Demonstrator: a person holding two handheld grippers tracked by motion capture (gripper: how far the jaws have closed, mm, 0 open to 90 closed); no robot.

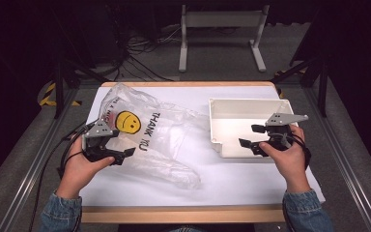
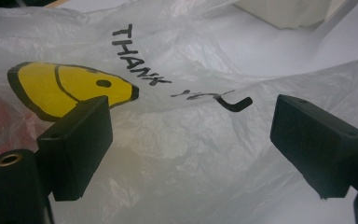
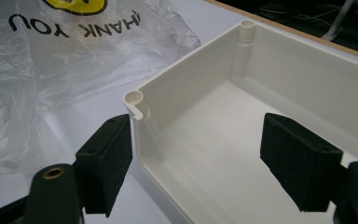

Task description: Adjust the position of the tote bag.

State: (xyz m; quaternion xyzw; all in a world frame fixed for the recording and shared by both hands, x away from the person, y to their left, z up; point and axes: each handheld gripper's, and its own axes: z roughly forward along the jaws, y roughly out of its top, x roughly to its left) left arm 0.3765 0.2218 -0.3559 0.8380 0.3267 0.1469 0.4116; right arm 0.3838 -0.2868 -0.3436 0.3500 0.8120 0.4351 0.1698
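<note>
Plastic bag (image 1: pixel 147 137) lies just beside white bin (image 1: pixel 232 104), near both wide-jawed grippers.

Dim room; grey floor (image 1: pixel 212 72), tangled black cables (image 1: pixel 140 48), white frame legs (image 1: pixel 222 21) beyond white-covered, wood-edged surface (image 1: pixel 251 186).

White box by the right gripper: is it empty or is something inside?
Empty, as far as visible. The white box sits upright and open-topped, showing a bare floor and walls in the right gripper view; the high view shows nothing inside either.

Lab, dark curtained surround, floor cables (image 1: pixel 140 50), hazard tape (image 1: pixel 48 94)
</note>
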